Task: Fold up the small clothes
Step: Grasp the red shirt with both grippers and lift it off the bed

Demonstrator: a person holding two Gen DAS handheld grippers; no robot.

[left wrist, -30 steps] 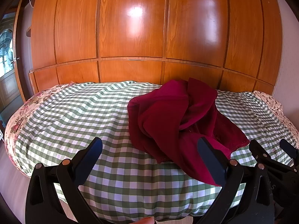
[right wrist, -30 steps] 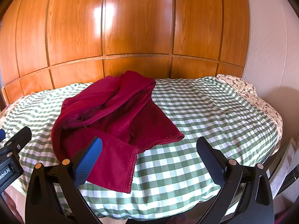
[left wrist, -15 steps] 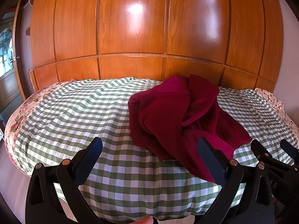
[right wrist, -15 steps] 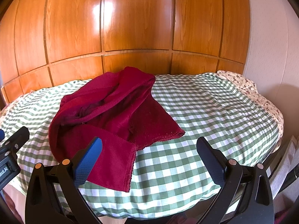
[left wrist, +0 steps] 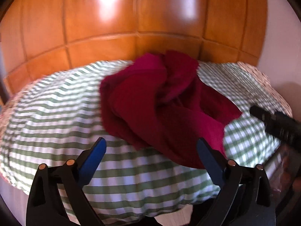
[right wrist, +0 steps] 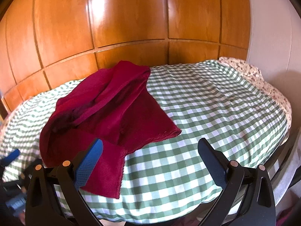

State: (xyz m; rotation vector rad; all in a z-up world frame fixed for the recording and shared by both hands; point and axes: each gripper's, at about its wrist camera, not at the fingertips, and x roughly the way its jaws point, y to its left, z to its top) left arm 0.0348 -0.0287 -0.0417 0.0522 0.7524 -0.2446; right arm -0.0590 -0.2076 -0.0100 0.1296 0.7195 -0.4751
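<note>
Glossy wooden wardrobe panels rise behind a bed spread with a green-and-white checked cover, where a crumpled dark red garment lies heaped left of centre, one flap reaching toward the near edge. Left tongs hover over the cover just in front of the garment, jaws wide apart and just lately narrowing a little, nothing between them. Right tongs hang spread over the bed's near edge, empty, the blue-padded left finger above the garment's nearest flap. Flowered bedding shows at the far right.
</note>
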